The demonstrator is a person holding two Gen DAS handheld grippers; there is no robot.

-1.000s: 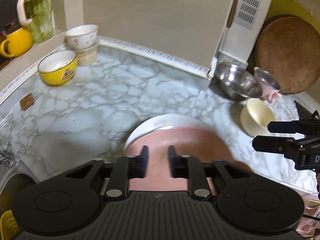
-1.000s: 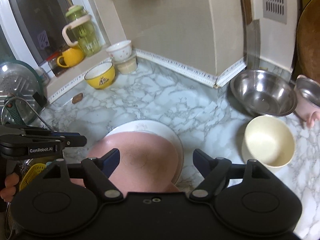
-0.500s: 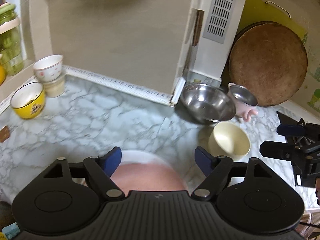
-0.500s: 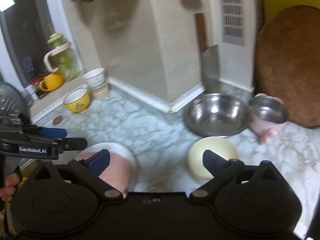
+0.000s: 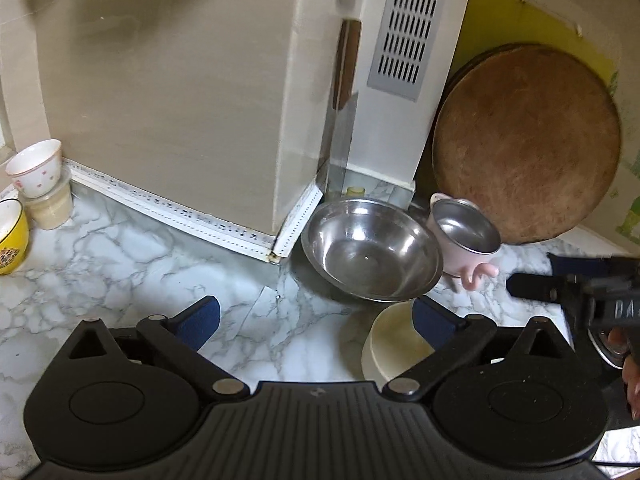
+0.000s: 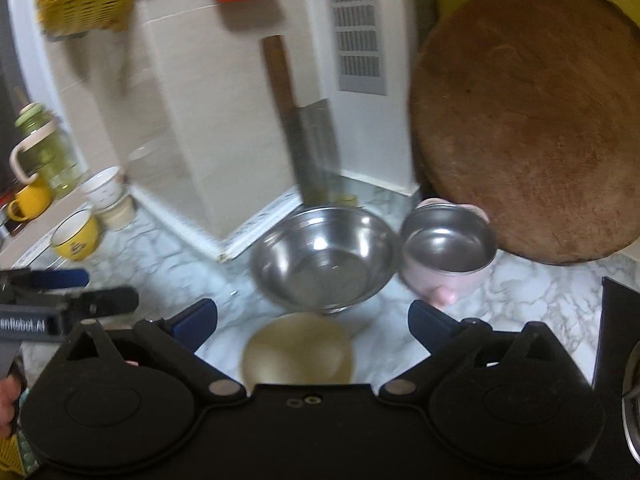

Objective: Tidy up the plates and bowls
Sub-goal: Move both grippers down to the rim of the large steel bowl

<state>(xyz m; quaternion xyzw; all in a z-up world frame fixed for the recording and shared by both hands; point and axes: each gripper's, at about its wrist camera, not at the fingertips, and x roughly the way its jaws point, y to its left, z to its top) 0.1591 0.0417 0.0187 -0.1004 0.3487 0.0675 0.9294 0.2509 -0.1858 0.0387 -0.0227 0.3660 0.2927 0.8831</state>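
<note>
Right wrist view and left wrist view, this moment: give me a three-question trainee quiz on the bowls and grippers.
1. True or false: the left gripper grips the cream bowl.
2. Which touches the steel bowl? A) the yellow bowl B) the pink-handled steel cup C) the yellow mug
3. What leans against the wall behind the cup?

Key: 1 false, both grippers are open with nothing between the pads, the left's just widened. 2 B. 3 the round wooden cutting board.

On the counter (image 5: pixel 120 248), the steel bowl (image 5: pixel 370 250) sits by the wall corner, with the small cup (image 5: pixel 464 236) touching its right side. The board (image 5: pixel 528 140) leans behind the cup. The shallow bowl (image 5: pixel 394 346) lies nearer, before the steel bowl.
</note>
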